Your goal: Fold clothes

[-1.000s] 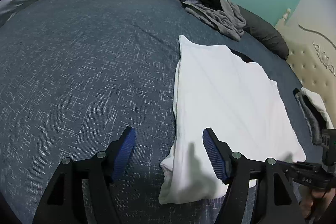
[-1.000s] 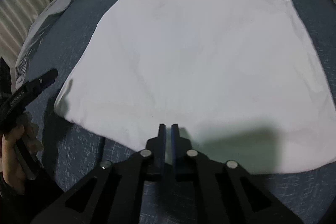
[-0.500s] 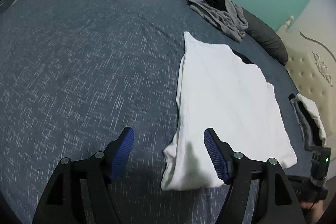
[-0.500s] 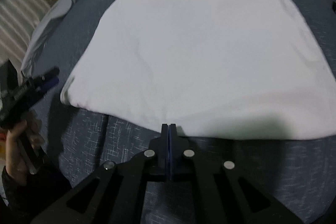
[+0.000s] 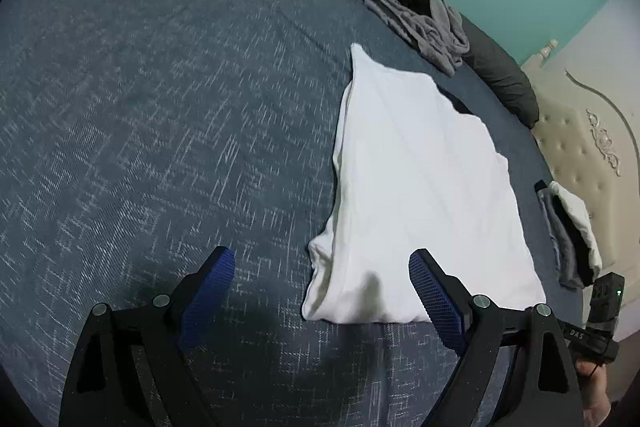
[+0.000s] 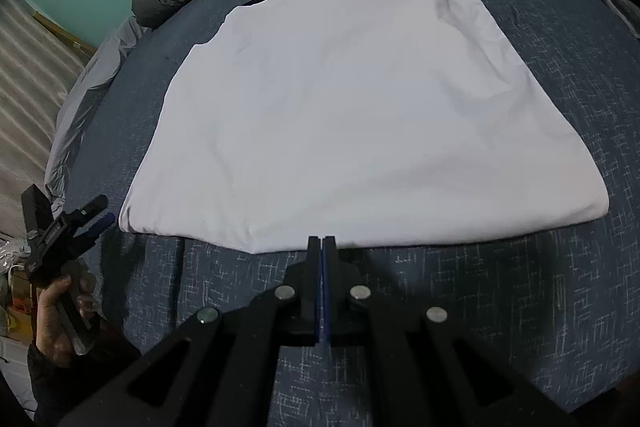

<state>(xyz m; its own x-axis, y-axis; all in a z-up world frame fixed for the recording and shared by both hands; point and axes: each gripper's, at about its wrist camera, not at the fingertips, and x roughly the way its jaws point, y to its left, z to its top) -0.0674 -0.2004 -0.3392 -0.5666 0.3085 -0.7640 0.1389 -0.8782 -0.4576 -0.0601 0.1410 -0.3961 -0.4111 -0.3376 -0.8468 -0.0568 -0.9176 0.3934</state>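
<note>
White folded shirt (image 6: 360, 115) lies flat on a dark blue patterned bedspread (image 5: 140, 107). Nearest its left corner, the left gripper (image 5: 320, 291) hangs spread wide, empty. At the shirt's near edge, the right gripper (image 6: 322, 247) is pressed closed on nothing. Grey clothes (image 5: 420, 23) are heaped beyond the shirt.

My left fingers (image 5: 434, 297) carry blue, cross-hatched rubbery pads on matt black plastic arms with dull metal rivets. The white shirt (image 5: 416, 187) is smooth, matt cotton-like cloth. The bed (image 5: 160, 107) wears a blue-grey woven cover, matt and coarse-flecked. The headboard (image 5: 588, 147) looks cream, tufted, slightly glossy.
</note>
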